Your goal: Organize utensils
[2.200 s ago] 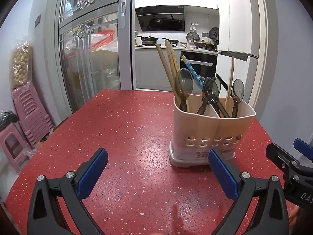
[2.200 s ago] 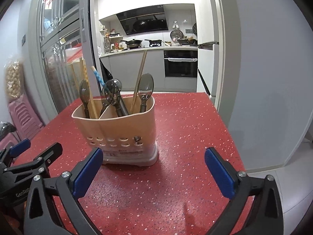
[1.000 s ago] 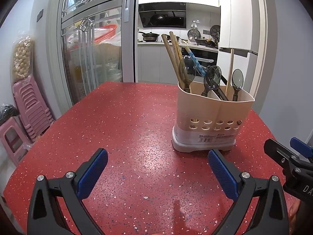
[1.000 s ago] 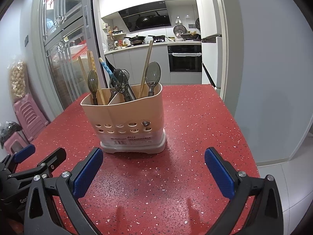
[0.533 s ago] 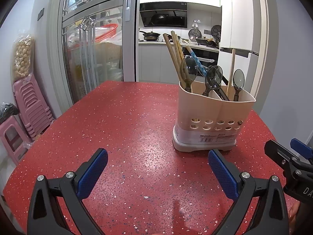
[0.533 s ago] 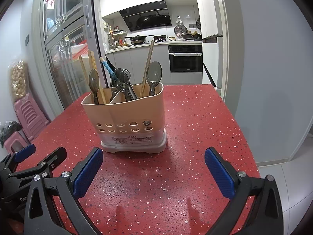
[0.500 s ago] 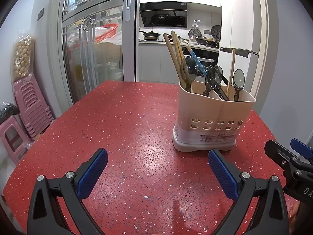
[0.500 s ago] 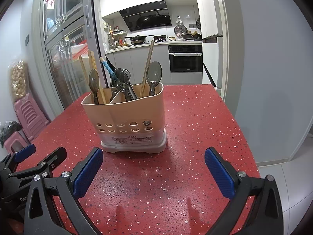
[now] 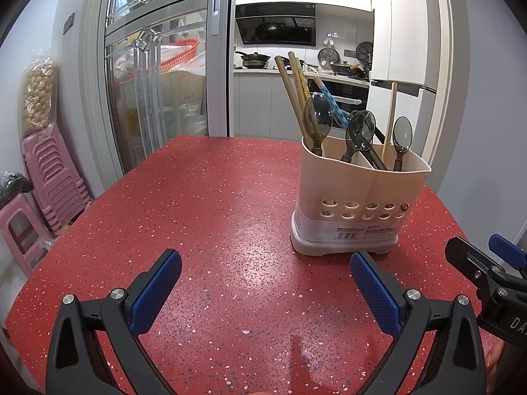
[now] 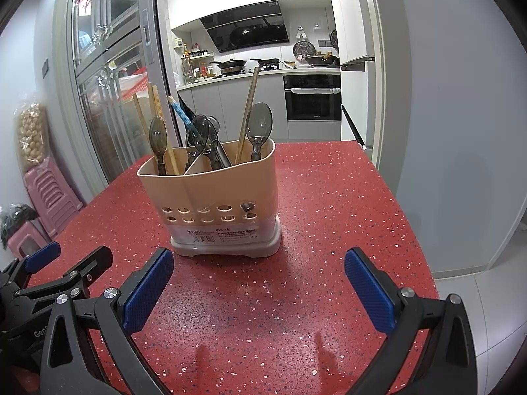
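Your left claw (image 9: 263, 283) and right claw (image 10: 258, 276) both hang spread wide and empty above the red table (image 9: 214, 204). The beige utensil holder (image 10: 210, 197) stands upright ahead of both, right of your left claw and ahead-left of your right. It holds four dark spoons (image 10: 258, 125), three wooden chopsticks (image 10: 248, 105) and one blue-patterned stick (image 10: 179, 112).

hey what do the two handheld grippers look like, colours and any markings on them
Both are black plastic clamp-style frames with silver screws at the joints. The left gripper and right gripper each carry two blue textured finger pads. Partial white lettering shows on each body: "DA" on the right, "Gen" on the left.
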Tool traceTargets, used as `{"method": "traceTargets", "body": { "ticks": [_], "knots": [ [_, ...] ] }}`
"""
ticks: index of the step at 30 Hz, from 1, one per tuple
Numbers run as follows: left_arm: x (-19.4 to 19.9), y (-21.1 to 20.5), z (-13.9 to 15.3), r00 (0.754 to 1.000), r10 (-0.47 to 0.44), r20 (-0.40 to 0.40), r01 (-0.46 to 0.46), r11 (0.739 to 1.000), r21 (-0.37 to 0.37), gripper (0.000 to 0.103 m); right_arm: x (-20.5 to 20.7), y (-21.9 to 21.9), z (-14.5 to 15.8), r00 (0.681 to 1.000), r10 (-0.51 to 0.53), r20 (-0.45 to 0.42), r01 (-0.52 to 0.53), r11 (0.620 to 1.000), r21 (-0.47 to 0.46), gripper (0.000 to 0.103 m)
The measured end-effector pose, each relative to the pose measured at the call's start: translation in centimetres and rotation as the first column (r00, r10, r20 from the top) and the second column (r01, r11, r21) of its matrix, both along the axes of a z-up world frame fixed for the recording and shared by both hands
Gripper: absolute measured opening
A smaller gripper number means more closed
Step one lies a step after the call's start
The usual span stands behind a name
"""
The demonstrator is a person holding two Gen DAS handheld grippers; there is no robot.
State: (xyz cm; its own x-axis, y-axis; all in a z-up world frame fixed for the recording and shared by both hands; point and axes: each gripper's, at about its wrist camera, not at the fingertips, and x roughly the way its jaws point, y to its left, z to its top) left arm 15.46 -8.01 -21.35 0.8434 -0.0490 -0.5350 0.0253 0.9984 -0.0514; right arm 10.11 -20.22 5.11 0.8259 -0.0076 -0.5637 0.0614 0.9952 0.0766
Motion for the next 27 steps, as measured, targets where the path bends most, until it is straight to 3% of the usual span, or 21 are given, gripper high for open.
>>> {"method": "traceTargets", "body": {
  "ticks": [20, 27],
  "knots": [
    [0.36, -0.58, 0.17, 1.000, 0.001, -0.008, -0.001, 1.000, 0.009, 0.103, 0.00, 0.14, 0.08, 1.000, 0.006, -0.004, -0.006, 1.000, 0.000, 0.103],
    [0.50, -0.36, 0.25, 1.000, -0.006, -0.008, 0.005, 1.000, -0.020, 0.103, 0.15, -0.02, 0.01, 1.000, 0.007, -0.006, -0.007, 1.000, 0.002, 0.103]
  ]
}}
